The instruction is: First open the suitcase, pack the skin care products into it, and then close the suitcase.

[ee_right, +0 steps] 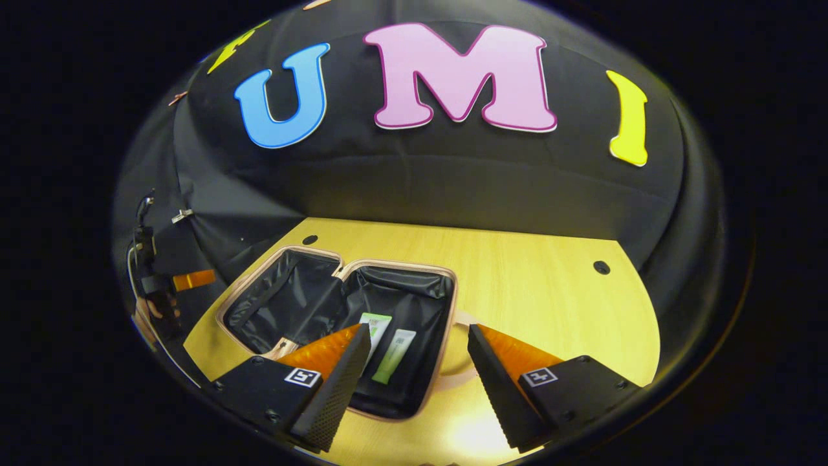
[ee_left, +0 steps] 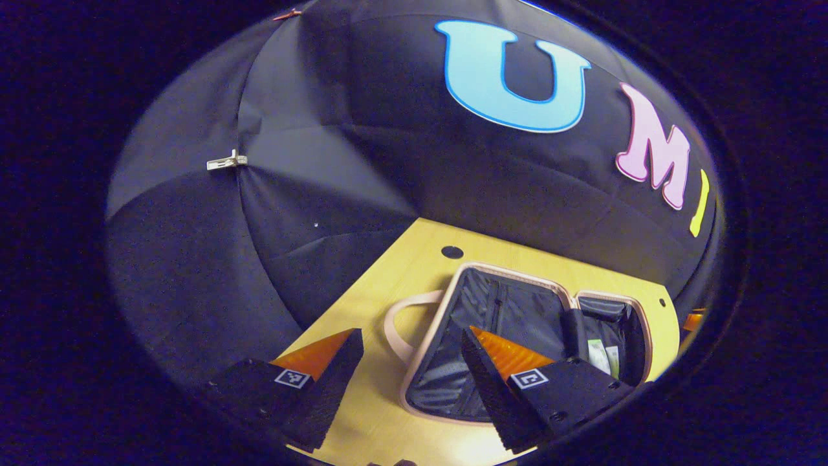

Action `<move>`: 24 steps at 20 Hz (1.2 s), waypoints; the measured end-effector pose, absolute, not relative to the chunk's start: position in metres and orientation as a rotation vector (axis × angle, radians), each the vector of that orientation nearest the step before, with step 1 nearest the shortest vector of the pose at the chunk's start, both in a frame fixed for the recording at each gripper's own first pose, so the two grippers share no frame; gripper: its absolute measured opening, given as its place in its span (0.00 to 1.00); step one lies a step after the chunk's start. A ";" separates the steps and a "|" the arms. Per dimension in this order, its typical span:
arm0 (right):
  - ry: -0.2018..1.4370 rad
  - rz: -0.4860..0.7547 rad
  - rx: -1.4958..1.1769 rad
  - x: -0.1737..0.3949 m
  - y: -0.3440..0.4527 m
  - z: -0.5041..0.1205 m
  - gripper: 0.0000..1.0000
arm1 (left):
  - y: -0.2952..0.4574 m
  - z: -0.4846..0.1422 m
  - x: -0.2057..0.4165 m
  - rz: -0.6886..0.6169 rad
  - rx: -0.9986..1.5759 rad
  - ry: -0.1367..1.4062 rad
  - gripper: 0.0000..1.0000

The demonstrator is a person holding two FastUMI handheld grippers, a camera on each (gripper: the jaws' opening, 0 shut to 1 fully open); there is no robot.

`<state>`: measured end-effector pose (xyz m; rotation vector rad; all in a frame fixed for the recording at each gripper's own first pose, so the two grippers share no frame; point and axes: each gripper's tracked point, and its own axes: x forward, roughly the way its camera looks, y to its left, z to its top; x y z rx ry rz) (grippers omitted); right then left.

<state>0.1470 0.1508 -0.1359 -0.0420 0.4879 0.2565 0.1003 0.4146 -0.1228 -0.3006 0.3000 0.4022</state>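
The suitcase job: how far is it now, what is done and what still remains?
Done: the suitcase lies open on the table, and two skin care tubes lie in its right half. In hand: nothing; the left gripper and right gripper are both open and empty. Left: closing the suitcase, plus any products out of view.

The suitcase (ee_right: 336,327) lies wide open and flat on the pale wooden table (ee_right: 530,285), both halves facing up, hinged together along the middle. Its shell is a soft pink (seen as a thin rim around each half), and both halves are lined with black fabric. In the left gripper view the suitcase (ee_left: 517,336) shows a pink carry handle (ee_left: 404,323) sticking out from one side. Two skin care tubes (ee_right: 385,353) lie side by side in one half, flat on the lining: both slim, white and green. The other half (ee_right: 278,301) holds nothing visible.
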 end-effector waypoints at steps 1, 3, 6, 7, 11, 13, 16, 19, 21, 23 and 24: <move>0.474 0.256 -0.051 0.139 0.146 -0.133 0.96 | 0.428 -0.129 0.106 0.414 -0.365 0.314 0.96; 0.472 0.262 -0.075 0.122 0.137 -0.136 0.96 | 0.450 -0.151 0.116 0.428 -0.468 0.361 0.96; 0.513 0.256 -0.165 0.082 0.120 -0.161 0.96 | 0.459 -0.189 0.134 0.407 -0.545 0.426 0.96; 0.519 0.256 -0.162 0.070 0.121 -0.169 0.97 | 0.458 -0.196 0.139 0.388 -0.573 0.449 0.95; 0.610 0.235 -0.115 0.017 0.113 -0.203 0.97 | 0.452 -0.214 0.170 0.321 -0.657 0.493 0.84; 0.647 0.225 -0.113 0.002 0.106 -0.214 0.97 | 0.449 -0.229 0.178 0.330 -0.743 0.535 0.71; 0.662 0.201 -0.138 -0.008 0.086 -0.219 0.98 | 0.445 -0.234 0.185 0.326 -0.881 0.515 0.53; 0.653 0.156 -0.128 0.002 0.062 -0.213 0.98 | 0.448 -0.221 0.182 0.335 -0.919 0.468 0.19; 0.635 0.132 -0.114 0.012 0.048 -0.205 0.98 | 0.447 -0.205 0.174 0.368 -0.832 0.462 0.13; 0.616 0.119 -0.113 0.024 0.035 -0.193 0.97 | 0.445 -0.173 0.169 0.378 -0.713 0.433 0.14; 0.604 0.116 -0.110 0.029 0.031 -0.187 0.98 | 0.439 -0.149 0.166 0.372 -0.657 0.410 0.08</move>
